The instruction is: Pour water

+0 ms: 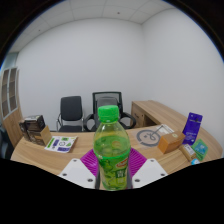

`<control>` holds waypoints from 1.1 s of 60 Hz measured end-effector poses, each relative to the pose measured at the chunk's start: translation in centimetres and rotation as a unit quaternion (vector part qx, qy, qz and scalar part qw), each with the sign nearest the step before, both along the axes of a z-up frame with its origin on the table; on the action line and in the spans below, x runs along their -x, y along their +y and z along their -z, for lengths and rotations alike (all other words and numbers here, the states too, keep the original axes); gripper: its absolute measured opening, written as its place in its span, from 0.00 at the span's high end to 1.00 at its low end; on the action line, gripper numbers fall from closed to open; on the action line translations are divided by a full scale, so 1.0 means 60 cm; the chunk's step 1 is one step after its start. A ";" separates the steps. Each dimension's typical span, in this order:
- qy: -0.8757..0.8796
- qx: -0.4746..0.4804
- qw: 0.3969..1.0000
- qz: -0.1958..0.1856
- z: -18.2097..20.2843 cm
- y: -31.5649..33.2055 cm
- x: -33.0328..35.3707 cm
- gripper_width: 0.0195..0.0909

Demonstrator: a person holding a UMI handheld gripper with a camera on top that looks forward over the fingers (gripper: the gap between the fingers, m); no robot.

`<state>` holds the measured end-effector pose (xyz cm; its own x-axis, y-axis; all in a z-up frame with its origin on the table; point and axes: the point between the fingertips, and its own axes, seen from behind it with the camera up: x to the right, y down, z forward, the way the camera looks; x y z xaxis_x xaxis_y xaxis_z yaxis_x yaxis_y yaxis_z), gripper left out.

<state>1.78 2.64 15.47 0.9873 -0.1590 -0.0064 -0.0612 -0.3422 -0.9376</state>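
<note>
Left end of worktop [40,152]: a dark box [35,128] stands near the far edge, a flat green-and-white booklet [60,143] lies nearer, bare wood around both. Two black chairs [88,110] stand behind the far edge against the white wall.

Centre: green bottle [112,148], cap on, upright, held between the tool [113,178] fingers; both purple pads [92,162] press its sides.

Right of bottle: round grey disc [149,137], orange box [169,144], tall blue box [192,126], small items crowded near the right edge.
</note>
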 end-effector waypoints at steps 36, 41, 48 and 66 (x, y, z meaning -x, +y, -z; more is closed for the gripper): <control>0.036 -0.037 0.999 -0.005 0.113 -0.013 -0.055 0.61; 0.024 -0.029 0.999 -0.004 0.116 -0.011 -0.053 0.53; 0.016 -0.006 1.000 0.012 0.123 -0.022 -0.055 0.35; 0.048 0.032 0.998 0.006 0.092 -0.165 0.000 0.07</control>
